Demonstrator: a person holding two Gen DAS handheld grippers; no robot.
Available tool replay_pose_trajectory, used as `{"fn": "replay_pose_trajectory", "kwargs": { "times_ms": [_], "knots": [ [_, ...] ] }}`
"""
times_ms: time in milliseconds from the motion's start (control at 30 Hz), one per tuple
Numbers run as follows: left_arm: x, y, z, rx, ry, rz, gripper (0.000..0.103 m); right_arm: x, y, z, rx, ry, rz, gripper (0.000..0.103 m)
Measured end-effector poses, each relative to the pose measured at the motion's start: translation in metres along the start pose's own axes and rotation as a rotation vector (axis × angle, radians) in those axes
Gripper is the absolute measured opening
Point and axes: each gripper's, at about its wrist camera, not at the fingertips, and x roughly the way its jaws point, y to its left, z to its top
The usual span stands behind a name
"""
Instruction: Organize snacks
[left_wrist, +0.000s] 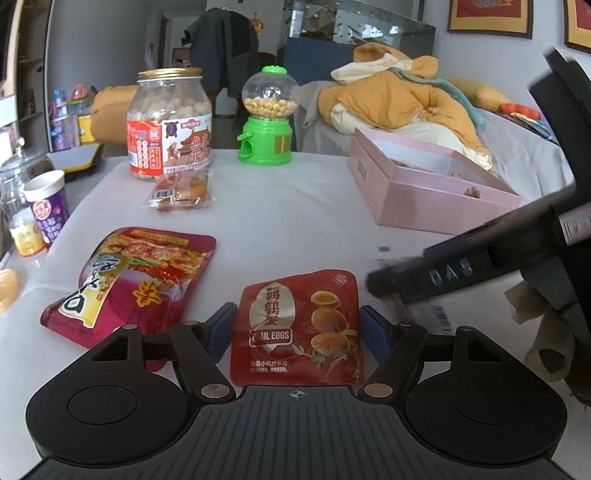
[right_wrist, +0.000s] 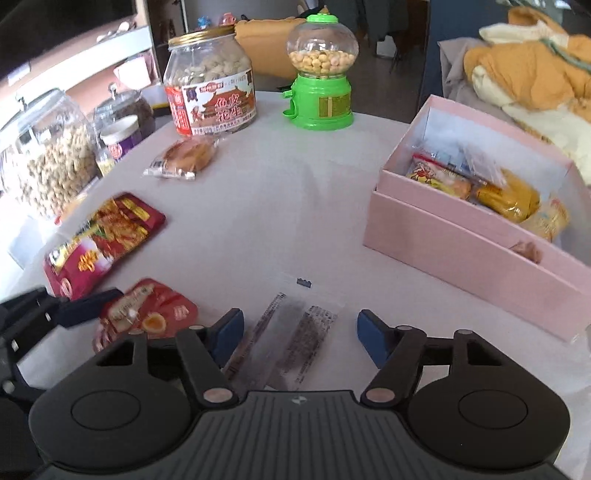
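A red quail-egg pouch (left_wrist: 297, 326) lies on the white table between the open fingers of my left gripper (left_wrist: 297, 332); it also shows in the right wrist view (right_wrist: 147, 314). My right gripper (right_wrist: 300, 332) is open over a clear packet with dark snack strips (right_wrist: 284, 343). A large red snack bag (left_wrist: 129, 280) lies to the left, also in the right wrist view (right_wrist: 99, 240). A wrapped pastry (right_wrist: 186, 157) lies further back. The open pink box (right_wrist: 461, 240) at right holds several wrapped snacks. The right gripper's body (left_wrist: 461, 273) crosses the left wrist view.
A labelled peanut jar (right_wrist: 212, 81) and a green candy dispenser (right_wrist: 321, 74) stand at the table's back. Glass jars (right_wrist: 48, 155) and a purple cup (right_wrist: 120, 142) stand off the left edge. A bed with orange bedding (left_wrist: 399, 96) lies behind the box.
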Motion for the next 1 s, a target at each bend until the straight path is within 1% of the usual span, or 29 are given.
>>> {"fn": "replay_pose_trajectory", "kwargs": {
  "times_ms": [67,100,133,200,300,367,467,500,567,600,633,667,700,767,867,1000],
  "knots": [
    [0.0,0.001,0.0,-0.002,0.0,-0.002,0.077,-0.002,-0.001,-0.006,-0.03,-0.007,-0.034,0.071],
    [0.0,0.001,0.0,-0.004,-0.001,-0.003,0.077,-0.005,-0.003,-0.01,-0.038,-0.014,-0.048,0.074],
    [0.0,0.001,0.0,-0.005,-0.001,-0.003,0.077,-0.006,-0.005,-0.013,-0.044,-0.017,-0.062,0.08],
    [0.0,0.001,0.0,-0.005,-0.001,-0.003,0.077,-0.009,-0.008,-0.017,-0.051,-0.021,-0.115,0.087],
    [0.0,0.001,0.0,-0.003,0.0,-0.002,0.077,-0.012,-0.012,-0.019,-0.052,-0.023,-0.159,0.087],
    [0.0,0.001,0.0,-0.003,0.0,-0.001,0.077,-0.015,-0.01,-0.022,-0.053,-0.018,-0.152,0.087],
    [-0.001,0.001,0.0,-0.002,0.0,0.0,0.077,-0.019,-0.001,-0.023,-0.076,0.0,-0.103,0.087],
    [0.0,0.0,0.0,-0.002,0.0,0.0,0.077,-0.02,0.001,-0.024,-0.078,-0.004,-0.098,0.084],
    [0.0,0.0,0.0,0.003,0.001,0.004,0.077,-0.02,0.003,-0.025,-0.068,-0.005,-0.09,0.074],
    [0.0,0.0,0.0,0.006,0.002,0.006,0.077,-0.02,0.002,-0.024,-0.053,0.001,-0.064,0.064],
    [0.0,0.0,0.0,0.007,0.002,0.007,0.077,-0.021,-0.001,-0.023,-0.034,0.008,-0.039,0.048],
    [0.0,-0.001,0.0,0.008,0.003,0.008,0.077,-0.023,-0.005,-0.022,-0.014,0.019,-0.009,0.043],
    [0.0,-0.001,0.0,0.009,0.003,0.009,0.077,-0.024,-0.007,-0.022,-0.003,0.024,-0.001,0.041],
    [0.001,-0.001,0.0,0.011,0.003,0.01,0.077,-0.028,-0.011,-0.024,0.007,0.027,-0.018,0.038],
    [0.001,-0.002,0.0,0.017,0.005,0.015,0.077,-0.038,-0.025,-0.03,0.022,0.019,-0.041,0.038],
    [0.002,-0.005,0.0,0.035,0.01,0.03,0.077,-0.056,-0.053,-0.036,0.09,-0.007,-0.05,0.038]
  ]
}}
